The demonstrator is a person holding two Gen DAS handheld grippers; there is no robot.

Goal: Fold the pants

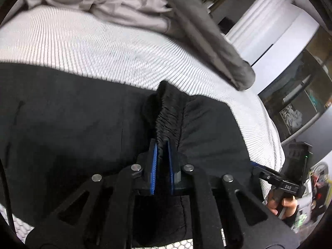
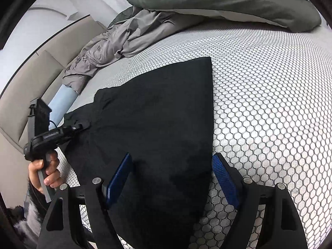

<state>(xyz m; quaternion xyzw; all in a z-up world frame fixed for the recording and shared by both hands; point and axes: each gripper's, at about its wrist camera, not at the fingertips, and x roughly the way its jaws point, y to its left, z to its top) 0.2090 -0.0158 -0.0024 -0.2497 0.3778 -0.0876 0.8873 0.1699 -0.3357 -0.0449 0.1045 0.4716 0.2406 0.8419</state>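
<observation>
Black pants [image 2: 157, 120] lie flat on the white honeycomb-patterned mattress [image 2: 269, 108]. My left gripper [image 1: 162, 145] is shut on the gathered elastic waistband [image 1: 168, 122] of the pants [image 1: 62, 124], which bunches up between the blue pads. My right gripper [image 2: 172, 157] is open, its blue pads [image 2: 225, 178] spread on either side of the near part of the pants, just above the cloth. The left gripper also shows in the right wrist view [image 2: 76, 127] at the left edge of the pants.
A rumpled grey sheet [image 2: 108, 47] and a dark green duvet [image 2: 217, 2] lie at the far side of the bed. A beige headboard [image 2: 31, 78] runs along the left. Shelves [image 1: 300, 103] stand beyond the bed's edge.
</observation>
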